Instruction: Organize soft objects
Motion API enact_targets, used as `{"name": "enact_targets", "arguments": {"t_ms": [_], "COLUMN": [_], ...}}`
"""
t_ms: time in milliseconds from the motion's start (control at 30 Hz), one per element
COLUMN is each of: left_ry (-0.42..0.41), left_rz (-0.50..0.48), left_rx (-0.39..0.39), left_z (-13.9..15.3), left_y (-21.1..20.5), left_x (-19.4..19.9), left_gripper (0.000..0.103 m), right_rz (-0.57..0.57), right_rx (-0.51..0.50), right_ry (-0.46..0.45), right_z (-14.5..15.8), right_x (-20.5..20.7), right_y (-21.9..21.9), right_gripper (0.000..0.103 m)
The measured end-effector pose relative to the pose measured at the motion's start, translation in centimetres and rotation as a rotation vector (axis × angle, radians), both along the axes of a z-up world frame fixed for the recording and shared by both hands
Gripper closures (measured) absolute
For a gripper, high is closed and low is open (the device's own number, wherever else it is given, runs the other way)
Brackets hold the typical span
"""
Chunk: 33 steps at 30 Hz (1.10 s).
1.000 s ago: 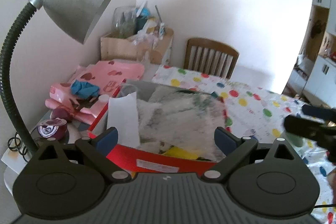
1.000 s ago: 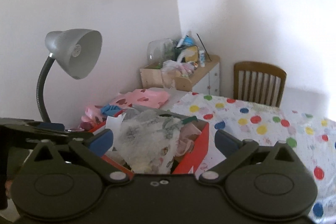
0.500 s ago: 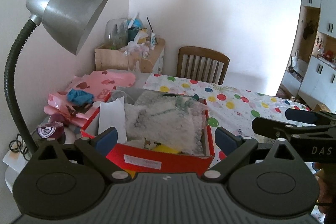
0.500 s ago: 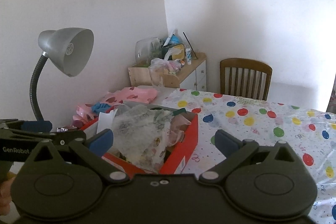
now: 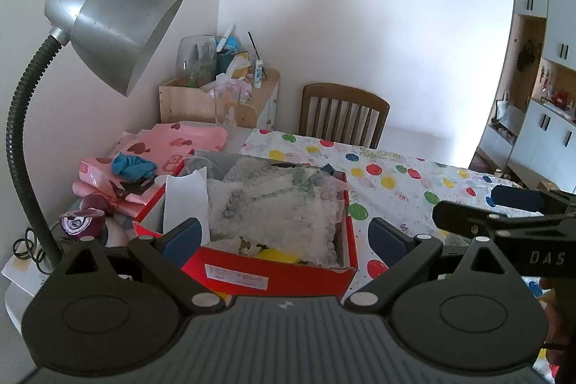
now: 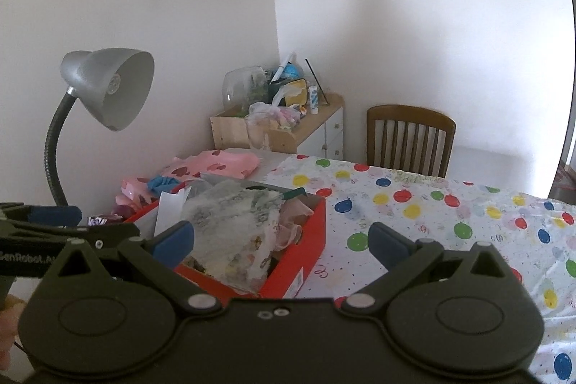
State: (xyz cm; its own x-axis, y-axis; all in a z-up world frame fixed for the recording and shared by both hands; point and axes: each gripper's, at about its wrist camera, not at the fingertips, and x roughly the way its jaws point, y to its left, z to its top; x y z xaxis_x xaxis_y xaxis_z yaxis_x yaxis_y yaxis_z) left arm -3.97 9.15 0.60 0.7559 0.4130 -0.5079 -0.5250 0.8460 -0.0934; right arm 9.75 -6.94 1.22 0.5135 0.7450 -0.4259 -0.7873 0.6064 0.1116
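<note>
Red cardboard box (image 5: 266, 270) sits on table w/ balloon-print cloth (image 5: 396, 182), stuffed w/ soft items: white bubble wrap (image 5: 273, 207) heaped on top, pink fabric (image 6: 293, 222) at its right side. Left gripper (image 5: 284, 234) and right gripper (image 6: 280, 240) both hover near the box, fingers spread wide, grasping nothing. Silver desk lamp (image 5: 115, 31) stands left of the box.

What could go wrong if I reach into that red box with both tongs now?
1. The bubble wrap is heaped above the red box rim; tugging it could spill what lies beneath onto the tablecloth.
2. The lamp leans over the box's left side, so the left tongs may knock it.
3. Both open tongs sit close together; the right tongs could collide with the left.
</note>
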Motion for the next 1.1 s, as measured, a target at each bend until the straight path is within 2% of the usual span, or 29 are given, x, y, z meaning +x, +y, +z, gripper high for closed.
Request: {"name": "enact_targets", "arguments": {"t_ms": [1100], "left_ry": [0.012], "left_rz": [-0.022], "left_rx": [-0.021], "left_z": [0.11], "left_y": [0.31], "left_x": [0.29], "left_gripper": [0.003], "right_rz": [-0.001], "right_rx": [-0.017], "right_ry": [0.0], "right_z": [0.15], "right_x": [-0.5], "right_y": [0.14], "right_gripper": [0.0]}}
